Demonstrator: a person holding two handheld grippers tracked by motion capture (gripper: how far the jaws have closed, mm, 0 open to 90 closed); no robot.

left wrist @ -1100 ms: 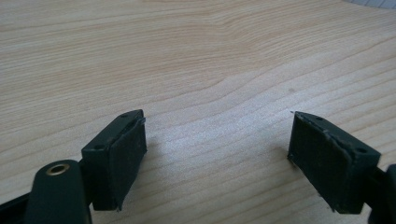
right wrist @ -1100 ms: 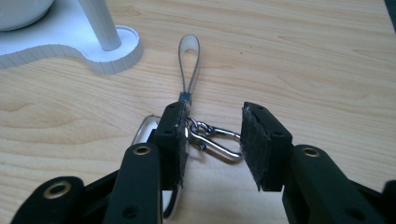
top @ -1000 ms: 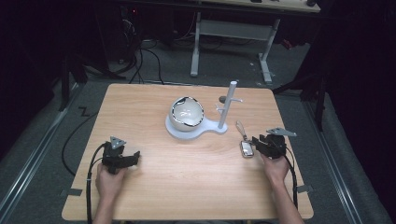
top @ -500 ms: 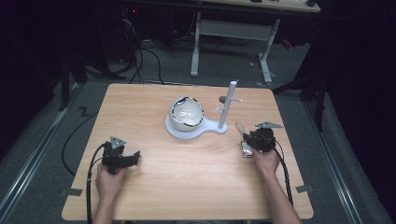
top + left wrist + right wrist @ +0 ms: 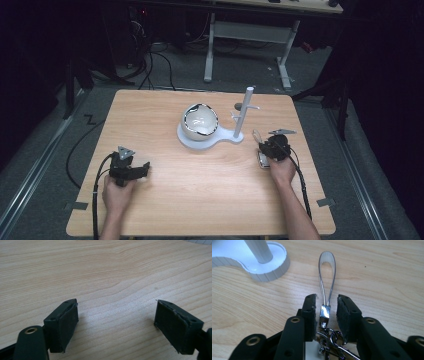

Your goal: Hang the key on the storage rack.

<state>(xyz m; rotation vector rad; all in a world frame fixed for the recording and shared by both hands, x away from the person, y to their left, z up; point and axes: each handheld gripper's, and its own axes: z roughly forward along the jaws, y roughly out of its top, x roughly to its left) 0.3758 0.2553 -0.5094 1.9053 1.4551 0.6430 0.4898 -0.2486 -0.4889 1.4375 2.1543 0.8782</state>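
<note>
A keychain lies on the wooden table [image 5: 200,200] right of a white stand [image 5: 210,140]. It has a clear strap loop [image 5: 327,270], a metal clasp [image 5: 325,312] and a snap hook [image 5: 332,340]. My right gripper [image 5: 326,302] is low over it with the clasp between its jaws. The jaws have just been closing, and a thin gap still shows on each side of the clasp. In the high view the right gripper [image 5: 263,147] sits over the keychain [image 5: 262,160]. My left gripper [image 5: 142,167] rests at the front left, its jaws wide apart [image 5: 116,312] over bare wood.
The stand carries a white bowl [image 5: 200,121] on its round base and an upright post [image 5: 245,112] with small pegs. The post's foot [image 5: 269,267] lies just beyond the strap loop. Cables trail from both grippers toward the table's front edge.
My right gripper has slid left and slightly down onto the keychain, and its jaws have narrowed around the clasp. The left gripper has stayed where it was.
</note>
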